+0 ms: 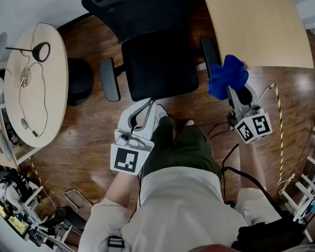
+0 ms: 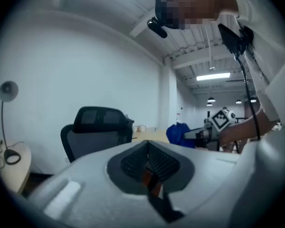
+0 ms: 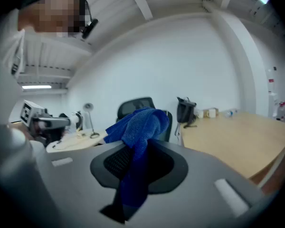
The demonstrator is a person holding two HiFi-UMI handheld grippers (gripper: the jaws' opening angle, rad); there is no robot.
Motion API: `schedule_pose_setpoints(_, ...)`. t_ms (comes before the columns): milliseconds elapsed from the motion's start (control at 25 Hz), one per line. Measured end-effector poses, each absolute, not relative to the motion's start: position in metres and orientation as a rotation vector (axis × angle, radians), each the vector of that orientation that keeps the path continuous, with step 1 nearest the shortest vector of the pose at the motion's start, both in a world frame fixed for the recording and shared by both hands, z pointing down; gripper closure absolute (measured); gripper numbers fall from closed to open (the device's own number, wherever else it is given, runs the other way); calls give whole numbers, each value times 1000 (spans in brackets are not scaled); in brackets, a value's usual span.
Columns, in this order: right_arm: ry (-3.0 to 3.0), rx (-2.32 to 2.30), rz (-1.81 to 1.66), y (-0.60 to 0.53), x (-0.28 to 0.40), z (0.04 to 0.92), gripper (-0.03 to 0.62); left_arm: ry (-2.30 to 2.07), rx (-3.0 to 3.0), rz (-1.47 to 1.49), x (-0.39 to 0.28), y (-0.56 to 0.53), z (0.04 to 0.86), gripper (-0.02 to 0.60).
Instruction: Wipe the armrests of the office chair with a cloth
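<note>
The black office chair (image 1: 157, 62) stands straight ahead, with its left armrest (image 1: 109, 79) and right armrest (image 1: 210, 50) both in sight. My right gripper (image 1: 227, 84) is shut on a blue cloth (image 1: 228, 75), which hangs bunched just right of the right armrest. In the right gripper view the cloth (image 3: 138, 127) drapes over the jaws of the right gripper (image 3: 135, 161) and hides their tips. My left gripper (image 1: 147, 105) is shut and holds nothing, level with the seat's front edge. The left gripper view shows the pads of the left gripper (image 2: 148, 163) pressed together, with the chair (image 2: 97, 129) beyond.
An oval table (image 1: 52, 98) with a desk lamp (image 1: 39, 51) and cables stands at the left. A black round stool (image 1: 80, 80) sits beside it. A wooden desk (image 1: 257, 25) is close behind the right armrest. Cables (image 1: 278, 119) lie on the floor at the right.
</note>
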State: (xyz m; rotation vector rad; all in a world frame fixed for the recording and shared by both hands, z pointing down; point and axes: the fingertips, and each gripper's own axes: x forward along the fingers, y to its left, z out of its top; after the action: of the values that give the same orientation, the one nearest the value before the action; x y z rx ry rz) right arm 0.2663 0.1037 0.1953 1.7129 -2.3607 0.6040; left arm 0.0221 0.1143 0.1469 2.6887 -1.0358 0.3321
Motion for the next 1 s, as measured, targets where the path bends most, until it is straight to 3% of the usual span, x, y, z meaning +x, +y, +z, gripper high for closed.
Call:
schedule_pose_setpoints(240, -2010, 1598, 588, -99, 302, 388, 517, -1116, 2575, 188, 37, 36, 232, 591)
schedule_pose_setpoints(360, -1846, 1518, 766, -126, 318, 447, 517, -1165, 2537, 93, 30, 21, 241, 591)
schedule_pose_setpoints(520, -1774, 1432, 742, -74, 317, 456, 517, -1231, 2508, 76, 19, 16, 246, 591)
schedule_pose_setpoints(760, -1772, 1414, 823, 112, 304, 446, 517, -1219, 2493, 130, 16, 27, 265, 591)
schedule_pose_setpoints(1000, -2033, 1385, 630, 116, 216, 478, 517, -1166, 2471, 214, 7, 42, 314, 591)
